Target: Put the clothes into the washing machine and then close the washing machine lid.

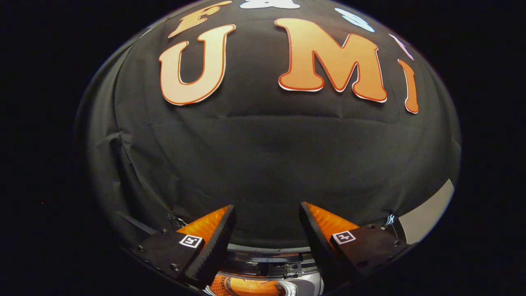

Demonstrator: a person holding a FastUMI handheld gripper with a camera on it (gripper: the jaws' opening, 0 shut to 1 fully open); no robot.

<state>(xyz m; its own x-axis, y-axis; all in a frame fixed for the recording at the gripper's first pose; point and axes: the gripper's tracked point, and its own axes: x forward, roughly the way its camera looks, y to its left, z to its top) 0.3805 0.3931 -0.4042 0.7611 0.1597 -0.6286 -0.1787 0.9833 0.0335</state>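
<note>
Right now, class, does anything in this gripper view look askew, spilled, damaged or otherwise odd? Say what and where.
Nothing stands out. The gripper is open, its fingers apart with nothing between them, facing the black cloth wall. Below and between the fingers a round machine part is partly visible; too little shows to judge its state.

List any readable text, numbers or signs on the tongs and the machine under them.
No words or numbers are readable.
Tongs, open and holding nothing: one square black-and-white coded marker on each finger's mount, a pattern, not text.
Grey-and-white round-rimmed washing machine below, between the fingers: no legible label on the part that shows.
</note>
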